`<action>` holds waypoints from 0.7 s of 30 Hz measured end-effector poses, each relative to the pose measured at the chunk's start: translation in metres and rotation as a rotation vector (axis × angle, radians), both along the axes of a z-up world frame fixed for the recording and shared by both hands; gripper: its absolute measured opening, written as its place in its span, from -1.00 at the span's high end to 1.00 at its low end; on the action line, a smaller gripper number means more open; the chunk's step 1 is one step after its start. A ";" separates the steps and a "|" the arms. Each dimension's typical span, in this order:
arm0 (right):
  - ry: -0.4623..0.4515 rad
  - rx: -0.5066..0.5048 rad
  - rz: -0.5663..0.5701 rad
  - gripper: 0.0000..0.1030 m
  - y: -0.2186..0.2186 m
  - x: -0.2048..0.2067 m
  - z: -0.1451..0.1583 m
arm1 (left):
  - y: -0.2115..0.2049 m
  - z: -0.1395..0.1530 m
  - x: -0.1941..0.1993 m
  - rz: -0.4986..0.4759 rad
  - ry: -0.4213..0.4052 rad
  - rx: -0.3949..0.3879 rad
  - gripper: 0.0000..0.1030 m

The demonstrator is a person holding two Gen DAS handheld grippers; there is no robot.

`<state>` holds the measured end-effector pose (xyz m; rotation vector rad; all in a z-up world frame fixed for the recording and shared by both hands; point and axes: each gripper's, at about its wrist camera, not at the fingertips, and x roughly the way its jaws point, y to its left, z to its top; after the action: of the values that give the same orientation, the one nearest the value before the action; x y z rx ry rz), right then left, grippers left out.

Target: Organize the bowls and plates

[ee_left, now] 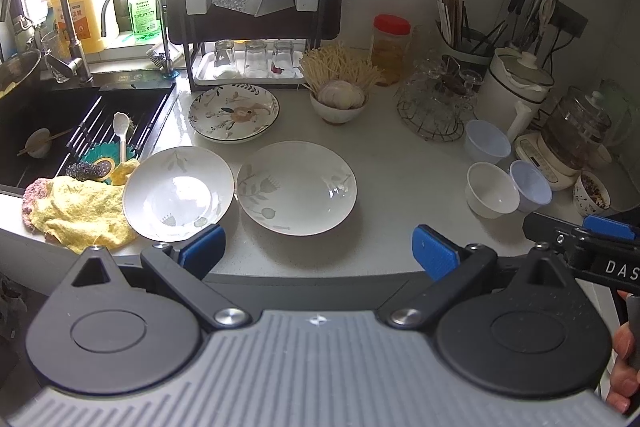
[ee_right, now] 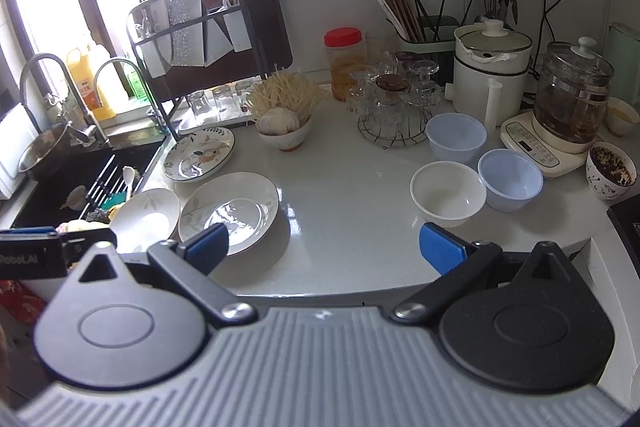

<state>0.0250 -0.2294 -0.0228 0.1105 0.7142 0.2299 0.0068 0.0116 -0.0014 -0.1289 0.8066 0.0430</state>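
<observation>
Plates point(ee_left: 296, 187) are rigid, glazed, breakable; we pinch the raised rim. Left gripper point(ee_left: 318, 251) and right gripper point(ee_right: 324, 247) gape, empty.

Glossy glazed ceramic on the white plates point(ee_left: 297, 187); smooth, faintly speckled sheen across the countertop point(ee_left: 400, 187); translucent matt plastic for the bluish bowls point(ee_right: 510, 179); nubbly yellow cloth point(ee_left: 80, 211); clear glass tumblers point(ee_left: 256, 58); polished metal faucet point(ee_left: 132, 3).

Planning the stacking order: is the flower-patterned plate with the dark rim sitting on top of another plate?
No, the flower-patterned plate with the dark rim lies alone, directly on the grey countertop.
</observation>
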 end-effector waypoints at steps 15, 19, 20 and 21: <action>0.015 0.001 -0.003 -1.00 0.000 0.004 -0.005 | -0.001 -0.006 0.009 0.004 -0.008 -0.011 -0.96; 0.029 0.006 -0.005 -1.00 0.000 0.005 -0.006 | -0.004 -0.008 0.010 -0.008 0.002 -0.005 -0.96; 0.031 0.005 -0.005 -1.00 0.000 0.006 -0.006 | -0.005 -0.008 0.010 -0.013 0.005 -0.003 -0.96; 0.032 0.006 -0.004 -1.00 -0.001 0.006 -0.006 | -0.006 -0.009 0.011 -0.015 0.008 -0.002 -0.96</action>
<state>0.0312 -0.2301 -0.0284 0.1213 0.7451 0.2267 0.0174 0.0060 -0.0100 -0.1248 0.8152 0.0283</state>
